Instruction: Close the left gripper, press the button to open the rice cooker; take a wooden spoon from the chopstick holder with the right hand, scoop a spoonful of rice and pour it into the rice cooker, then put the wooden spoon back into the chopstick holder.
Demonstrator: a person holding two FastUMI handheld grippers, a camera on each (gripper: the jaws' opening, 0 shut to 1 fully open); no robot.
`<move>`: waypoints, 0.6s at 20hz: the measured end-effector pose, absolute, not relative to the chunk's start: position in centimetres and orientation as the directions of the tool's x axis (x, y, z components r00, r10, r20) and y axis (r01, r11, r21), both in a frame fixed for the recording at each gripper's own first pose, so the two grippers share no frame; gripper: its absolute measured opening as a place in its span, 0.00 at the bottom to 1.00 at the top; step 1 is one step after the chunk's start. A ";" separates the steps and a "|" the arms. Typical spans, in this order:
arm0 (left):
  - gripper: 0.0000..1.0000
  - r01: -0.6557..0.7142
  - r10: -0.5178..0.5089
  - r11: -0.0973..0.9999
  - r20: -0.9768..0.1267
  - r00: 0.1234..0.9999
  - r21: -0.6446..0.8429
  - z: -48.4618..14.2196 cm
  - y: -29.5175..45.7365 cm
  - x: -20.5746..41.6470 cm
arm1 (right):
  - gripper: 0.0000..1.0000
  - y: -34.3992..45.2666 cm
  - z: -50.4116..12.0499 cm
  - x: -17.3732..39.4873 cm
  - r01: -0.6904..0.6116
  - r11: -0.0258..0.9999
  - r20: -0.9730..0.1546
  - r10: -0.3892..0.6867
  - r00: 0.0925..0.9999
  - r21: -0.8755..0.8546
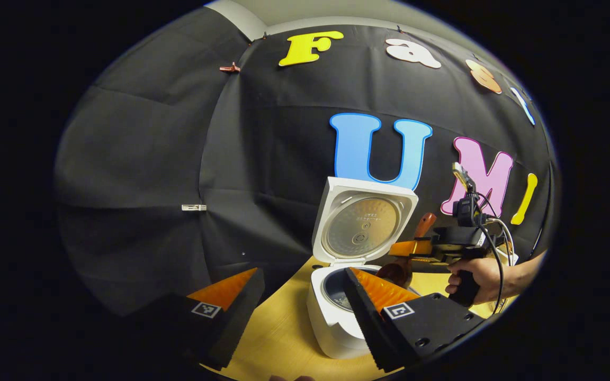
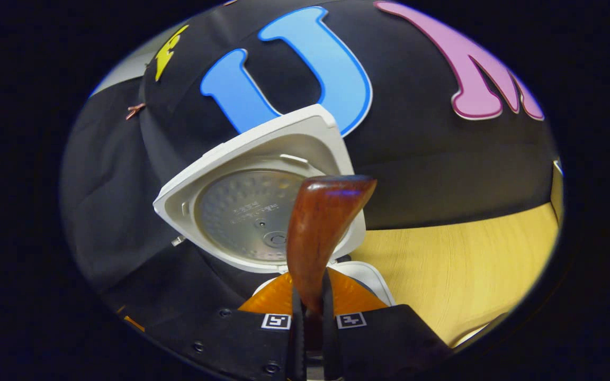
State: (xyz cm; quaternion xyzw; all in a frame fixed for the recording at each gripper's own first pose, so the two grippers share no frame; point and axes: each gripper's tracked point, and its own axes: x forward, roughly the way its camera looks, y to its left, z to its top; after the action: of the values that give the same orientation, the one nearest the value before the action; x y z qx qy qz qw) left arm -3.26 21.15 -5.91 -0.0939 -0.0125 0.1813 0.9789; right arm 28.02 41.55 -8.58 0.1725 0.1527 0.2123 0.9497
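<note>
Rice cooker [image 1: 337, 317] pot interior mostly hidden behind left gripper [image 1: 305, 296] (contents unclear).

A pale wooden counter [image 1: 278, 328] spans six o'clock below the black cloth wall [image 1: 141, 174]; a small clip [image 1: 229, 68] sits at eleven o'clock.

**Right gripper view: wooden spoon clamped before the open rice cooker**

Right gripper [image 2: 311, 312] at bottom centre, both fingers [image 2: 297, 317] pressed against the handle of a wooden spoon [image 2: 320, 233]. Handle rising upright out of the clamp, widening toward a blunt top end; bowl of the spoon hidden below the fingers. Behind it, rice cooker lid [image 2: 262, 196] raised and tilted, ribbed metal inner plate facing the camera. White rim of the rice cooker [image 2: 371, 275] just beyond the fingers. Pale wooden table [image 2: 469, 264] to the right.
</note>
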 end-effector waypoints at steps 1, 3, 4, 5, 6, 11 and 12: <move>0.95 -0.353 0.358 0.916 -0.011 0.934 -0.189 -5.9 21.2 -3.4 | 0.16 41.8 -8.5 27.9 -0.366 0.858 -0.216 0.458 0.863 0.360; 0.95 -0.356 0.361 0.914 -0.013 0.933 -0.193 -6.0 21.3 -3.5 | 0.16 42.2 -8.3 27.8 -0.394 0.871 -0.216 0.462 0.860 0.293; 0.95 -0.358 0.363 0.913 -0.012 0.932 -0.193 -6.0 21.3 -3.5 | 0.16 42.5 -8.2 27.6 -0.411 0.874 -0.215 0.466 0.858 0.258; 0.95 -0.360 0.365 0.913 -0.013 0.931 -0.193 -6.0 21.4 -3.6 | 0.16 42.7 -8.2 27.5 -0.426 0.878 -0.216 0.470 0.856 0.220; 0.95 -0.362 0.367 0.912 -0.012 0.930 -0.192 -6.0 21.4 -3.8 | 0.16 42.9 -8.2 27.3 -0.441 0.878 -0.216 0.474 0.854 0.183; 0.95 -0.368 0.373 0.910 -0.012 0.928 -0.190 -6.0 21.7 -4.4 | 0.16 44.2 -8.4 26.3 -0.512 0.859 -0.214 0.496 0.841 -0.021; 0.95 -0.369 0.373 0.910 -0.012 0.928 -0.192 -6.2 21.7 -4.4 | 0.16 44.5 -8.3 26.1 -0.527 0.846 -0.213 0.503 0.838 -0.074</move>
State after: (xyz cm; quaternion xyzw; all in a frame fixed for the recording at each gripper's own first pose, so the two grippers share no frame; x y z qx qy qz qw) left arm -4.38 21.67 -6.17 -0.0959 -0.0123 0.1898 0.9770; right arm 26.07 44.51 -8.33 -0.0649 0.0930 0.2694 0.9563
